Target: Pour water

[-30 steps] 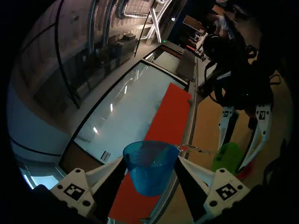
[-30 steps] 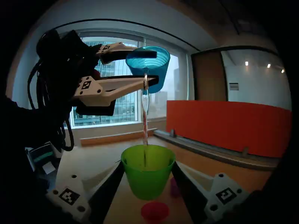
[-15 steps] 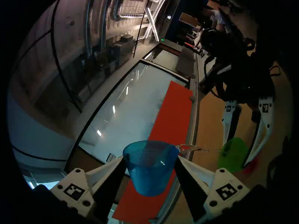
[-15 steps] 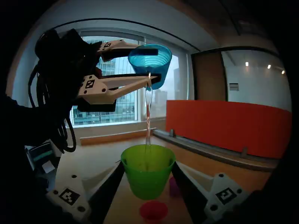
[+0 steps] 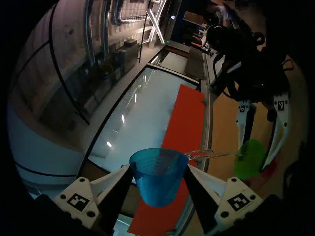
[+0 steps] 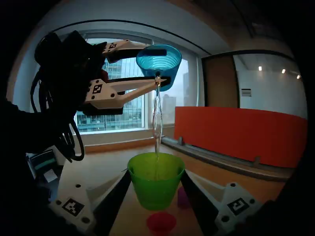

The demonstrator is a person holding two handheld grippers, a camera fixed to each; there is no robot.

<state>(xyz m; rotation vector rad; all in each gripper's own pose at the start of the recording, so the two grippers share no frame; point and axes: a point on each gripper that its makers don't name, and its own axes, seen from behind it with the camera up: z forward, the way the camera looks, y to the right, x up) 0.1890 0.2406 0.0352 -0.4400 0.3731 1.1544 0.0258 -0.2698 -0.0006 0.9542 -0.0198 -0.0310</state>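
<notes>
My left gripper (image 5: 158,179) is shut on a blue translucent cup (image 5: 158,175), tipped on its side. In the right gripper view that left gripper (image 6: 155,65) holds the blue cup (image 6: 159,65) high, mouth turned down toward me. A thin stream of water (image 6: 157,118) falls from its rim into a green cup (image 6: 156,184). My right gripper (image 6: 156,188) is shut on the green cup, held upright directly below. In the left gripper view the stream of water (image 5: 214,154) runs across to the green cup (image 5: 249,159) between the right gripper's white fingers (image 5: 243,124).
A wooden table (image 6: 106,169) lies below the cups, with a red cup (image 6: 161,222) and a small purple cup (image 6: 182,196) under the green one. An orange divider panel (image 6: 244,131) stands at the right. A large window (image 6: 118,114) and a person's dark sleeve with cables (image 6: 59,98) are at the left.
The blue cup has tipped further and risen slightly. The stream of water keeps falling into the green cup, which has stayed put.
</notes>
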